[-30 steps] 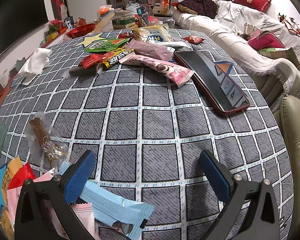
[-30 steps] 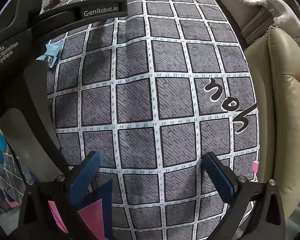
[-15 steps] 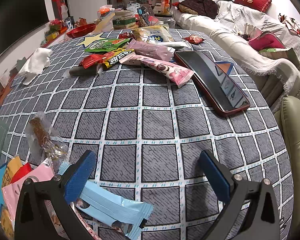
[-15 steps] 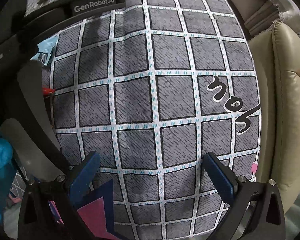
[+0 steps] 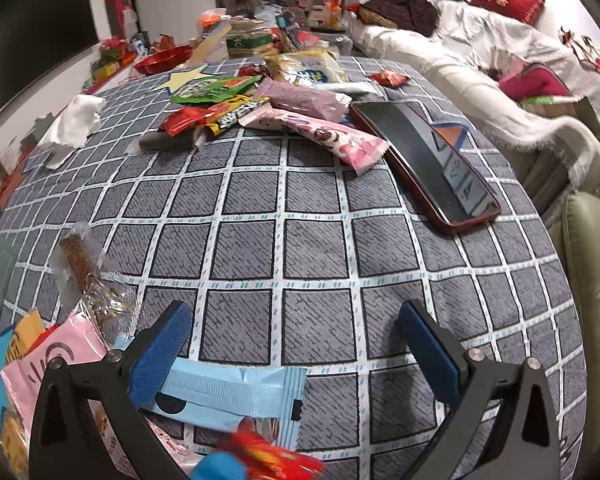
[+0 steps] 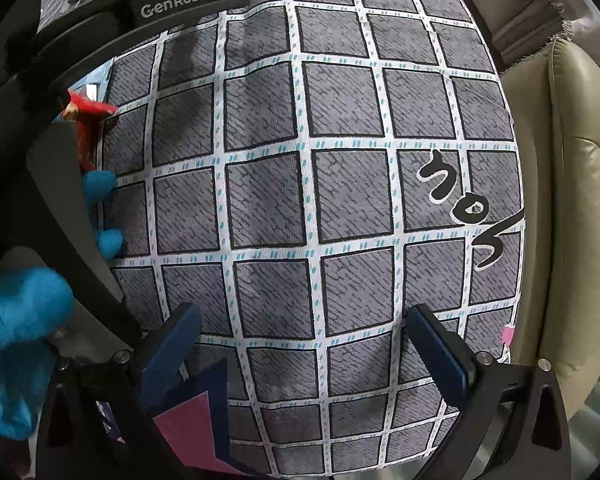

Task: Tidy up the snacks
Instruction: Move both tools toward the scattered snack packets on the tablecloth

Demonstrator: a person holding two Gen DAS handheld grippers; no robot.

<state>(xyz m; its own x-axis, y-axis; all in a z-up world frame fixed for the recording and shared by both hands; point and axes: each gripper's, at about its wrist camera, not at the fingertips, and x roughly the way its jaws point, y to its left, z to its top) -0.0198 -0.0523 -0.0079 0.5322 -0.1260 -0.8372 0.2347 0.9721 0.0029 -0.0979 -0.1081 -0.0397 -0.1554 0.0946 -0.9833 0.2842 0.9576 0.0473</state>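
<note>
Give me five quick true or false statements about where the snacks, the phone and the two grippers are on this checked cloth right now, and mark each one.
1. The left gripper is open and holds nothing. True.
2. The phone stands upright against the sofa. False: it lies flat on the checked tablecloth, screen up.
3. A light blue snack packet lies by the left gripper's left finger. True.
4. The right gripper is shut on a red wrapper. False: its jaws stand wide apart over bare cloth.
5. The pink snack packet lies beside the phone, at the near edge of the far snack pile. True.
</note>
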